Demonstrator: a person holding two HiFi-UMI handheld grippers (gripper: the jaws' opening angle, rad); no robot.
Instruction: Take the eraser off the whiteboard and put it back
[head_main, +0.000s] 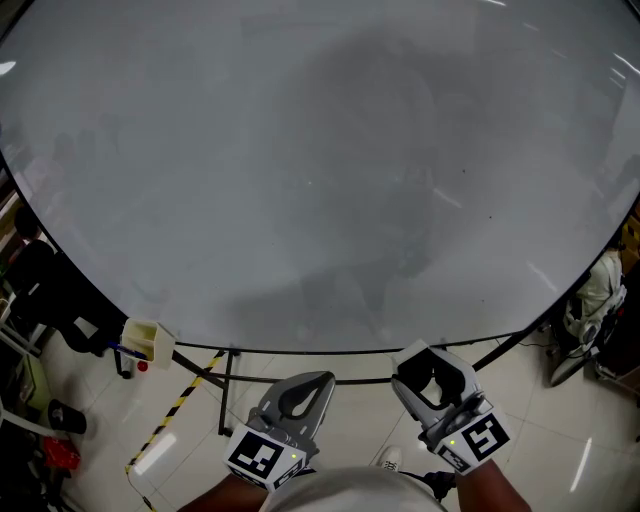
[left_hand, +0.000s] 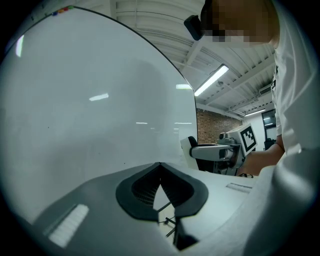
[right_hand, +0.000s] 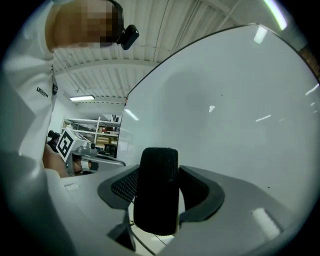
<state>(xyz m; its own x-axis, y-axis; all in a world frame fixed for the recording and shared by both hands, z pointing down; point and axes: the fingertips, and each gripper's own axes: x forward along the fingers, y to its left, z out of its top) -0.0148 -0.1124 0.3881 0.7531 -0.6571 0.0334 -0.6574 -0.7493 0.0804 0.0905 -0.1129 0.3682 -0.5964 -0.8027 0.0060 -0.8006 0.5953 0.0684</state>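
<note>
The eraser was off the whiteboard, clamped upright between the wide-set jaws of the right hand-held gripper, with its dark textured side facing that gripper's camera. The left hand-held gripper had its jaws together with nothing in them.

I reckoned the risk lay in the return. If the jaws let go before the eraser lay flat against the board, it would drop to the floor. Brought in tilted, it would land on an edge and might not stick.

Only the right gripper view showed the grip plainly. In the head view the eraser was just a dark patch between white jaws. That view alone, though, showed both grippers low by the board's bottom edge, and a small box at its lower left.
</note>
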